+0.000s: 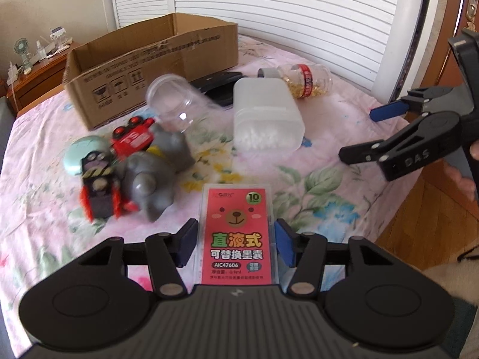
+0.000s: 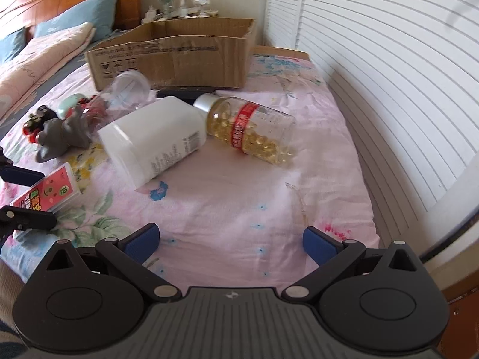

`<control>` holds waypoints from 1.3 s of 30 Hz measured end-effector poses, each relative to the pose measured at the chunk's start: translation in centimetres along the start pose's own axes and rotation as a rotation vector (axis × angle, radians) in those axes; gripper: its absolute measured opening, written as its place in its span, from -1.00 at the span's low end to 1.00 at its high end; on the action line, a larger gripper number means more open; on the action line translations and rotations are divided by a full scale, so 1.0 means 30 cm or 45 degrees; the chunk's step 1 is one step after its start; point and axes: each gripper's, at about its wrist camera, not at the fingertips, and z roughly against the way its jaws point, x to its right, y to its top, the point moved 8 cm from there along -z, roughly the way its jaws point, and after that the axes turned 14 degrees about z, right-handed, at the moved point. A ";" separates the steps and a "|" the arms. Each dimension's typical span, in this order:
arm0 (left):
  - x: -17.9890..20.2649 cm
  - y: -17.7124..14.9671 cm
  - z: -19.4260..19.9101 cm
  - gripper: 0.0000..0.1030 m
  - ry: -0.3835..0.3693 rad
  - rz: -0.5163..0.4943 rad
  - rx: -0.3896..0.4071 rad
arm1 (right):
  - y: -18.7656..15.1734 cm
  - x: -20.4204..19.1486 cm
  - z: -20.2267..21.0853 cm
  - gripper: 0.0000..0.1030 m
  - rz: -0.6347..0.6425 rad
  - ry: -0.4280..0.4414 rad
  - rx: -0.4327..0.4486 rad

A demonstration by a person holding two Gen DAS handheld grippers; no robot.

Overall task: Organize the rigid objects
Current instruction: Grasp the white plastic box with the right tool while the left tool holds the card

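My left gripper (image 1: 236, 243) has its pads against both sides of a red ink-cartridge box (image 1: 236, 236) with a bear face; the box also shows in the right wrist view (image 2: 48, 191). My right gripper (image 2: 230, 243) is open and empty above the pink bedsheet; it shows in the left wrist view (image 1: 359, 133) at the right. On the bed lie a white cotton-swab container (image 1: 266, 113) (image 2: 155, 140), a capsule bottle (image 1: 308, 79) (image 2: 251, 128), a clear jar (image 1: 173, 101) (image 2: 128, 88), a grey toy (image 1: 155, 173) (image 2: 63, 134), a red toy car (image 1: 134, 137) and a robot toy (image 1: 95, 176).
An open cardboard box (image 1: 143, 68) (image 2: 179, 56) stands at the back of the bed. A dark flat object (image 1: 218, 85) lies in front of it. White louvered doors (image 2: 389, 59) run along the right. A wooden nightstand (image 1: 33, 80) with small items stands at far left.
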 end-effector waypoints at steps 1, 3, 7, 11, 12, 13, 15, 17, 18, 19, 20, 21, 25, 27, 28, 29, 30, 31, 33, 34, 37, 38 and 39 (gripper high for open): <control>-0.015 -0.009 0.009 0.06 0.007 0.009 -0.002 | 0.011 -0.007 0.011 1.00 0.020 0.039 0.021; -0.044 -0.025 0.026 0.06 0.016 0.028 -0.004 | 0.044 -0.026 0.043 1.00 0.063 0.122 0.085; -0.090 -0.044 0.049 0.06 0.040 0.072 -0.002 | 0.147 -0.067 0.087 1.00 0.216 0.206 0.188; -0.130 -0.055 0.065 0.06 0.063 0.107 0.009 | 0.266 -0.098 0.071 1.00 0.319 0.293 0.252; -0.137 -0.057 0.068 0.06 0.069 0.115 0.011 | 0.292 -0.102 0.057 1.00 0.336 0.304 0.258; -0.143 -0.059 0.070 0.06 0.073 0.119 0.013 | 0.321 -0.102 0.039 1.00 0.348 0.315 0.259; -0.150 -0.063 0.076 0.06 0.076 0.126 0.019 | 0.365 -0.112 -0.001 1.00 0.364 0.364 0.250; -0.157 -0.063 0.078 0.06 0.076 0.136 0.023 | 0.399 -0.126 -0.043 1.00 0.383 0.401 0.234; -0.161 -0.063 0.079 0.06 0.077 0.139 0.025 | 0.409 -0.134 -0.061 1.00 0.391 0.412 0.225; -0.163 -0.061 0.079 0.06 0.077 0.141 0.026 | 0.415 -0.138 -0.081 1.00 0.393 0.423 0.212; -0.164 -0.062 0.079 0.06 0.077 0.142 0.028 | 0.423 -0.142 -0.101 1.00 0.397 0.423 0.196; -0.164 -0.062 0.079 0.06 0.077 0.141 0.029 | 0.421 -0.144 -0.119 1.00 0.399 0.419 0.178; -0.165 -0.064 0.079 0.06 0.077 0.138 0.027 | 0.400 -0.154 -0.134 1.00 0.390 0.453 0.114; -0.170 -0.063 0.079 0.07 0.080 0.136 0.028 | 0.382 -0.157 -0.119 1.00 0.388 0.453 0.094; -0.174 -0.063 0.079 0.08 0.085 0.138 0.028 | 0.372 -0.159 -0.107 1.00 0.384 0.456 0.078; -0.181 -0.062 0.080 0.09 0.092 0.141 0.028 | 0.361 -0.161 -0.094 1.00 0.378 0.463 0.064; -0.185 -0.062 0.082 0.10 0.098 0.146 0.026 | 0.348 -0.165 -0.081 1.00 0.370 0.472 0.054; -0.188 -0.063 0.083 0.10 0.103 0.153 0.024 | 0.338 -0.168 -0.071 1.00 0.364 0.478 0.046; -0.189 -0.064 0.086 0.09 0.114 0.158 0.022 | 0.319 -0.175 -0.059 1.00 0.354 0.465 0.029; -0.187 -0.065 0.086 0.09 0.120 0.159 0.023 | 0.312 -0.179 -0.056 1.00 0.355 0.453 0.025; -0.184 -0.064 0.087 0.10 0.121 0.138 0.032 | 0.298 -0.195 -0.069 1.00 0.387 0.416 0.008; -0.187 -0.065 0.087 0.10 0.117 0.140 0.032 | 0.294 -0.200 -0.078 1.00 0.396 0.405 -0.005; -0.188 -0.066 0.088 0.10 0.114 0.143 0.027 | 0.290 -0.204 -0.088 1.00 0.404 0.390 -0.019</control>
